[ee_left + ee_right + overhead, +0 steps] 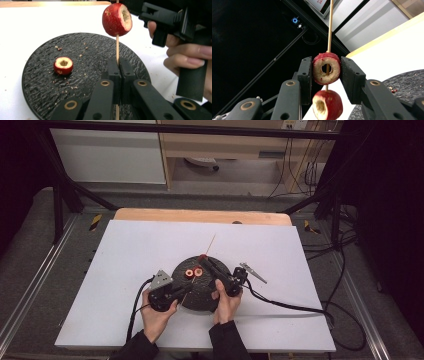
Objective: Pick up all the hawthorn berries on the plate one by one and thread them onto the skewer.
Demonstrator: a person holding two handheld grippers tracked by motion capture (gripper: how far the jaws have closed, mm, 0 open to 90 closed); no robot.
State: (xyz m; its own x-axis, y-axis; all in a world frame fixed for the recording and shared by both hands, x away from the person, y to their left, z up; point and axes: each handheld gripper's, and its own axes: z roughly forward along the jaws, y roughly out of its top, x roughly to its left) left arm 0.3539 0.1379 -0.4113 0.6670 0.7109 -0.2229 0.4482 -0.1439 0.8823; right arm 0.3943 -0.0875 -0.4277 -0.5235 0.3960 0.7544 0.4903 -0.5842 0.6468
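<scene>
a person at a white table [125, 270] threaded cored red fruit onto a thin wooden skewer [117, 53]. the left gripper [117, 65] was clamped shut on the skewer's lower part, holding it upright above a black textured plate [45, 82], with one cored fruit piece [116, 19] already on the stick. the right gripper [326, 70] was closed on a second, ring-shaped fruit piece [326, 71], the skewer passing through its hollowed middle just above the first.

the risk, judged from here, lay in the stick: it was slender and held only low down, so a sideways push from the right gripper could have bent or snapped it, or twisted it out of the left jaws. too firm a squeeze could have split the thin-walled ring, and a tilted slide could have jammed it against the fruit below.

a loose fruit piece [63, 65] sat cut side up on the plate among crumbs, and the high view showed two such pieces [193, 272] there. a metal tool [253, 272], too small to identify, lay on the table just right of the plate. the right hand [186, 58] was close beside the skewer, leaving little room to work between the grippers.
</scene>
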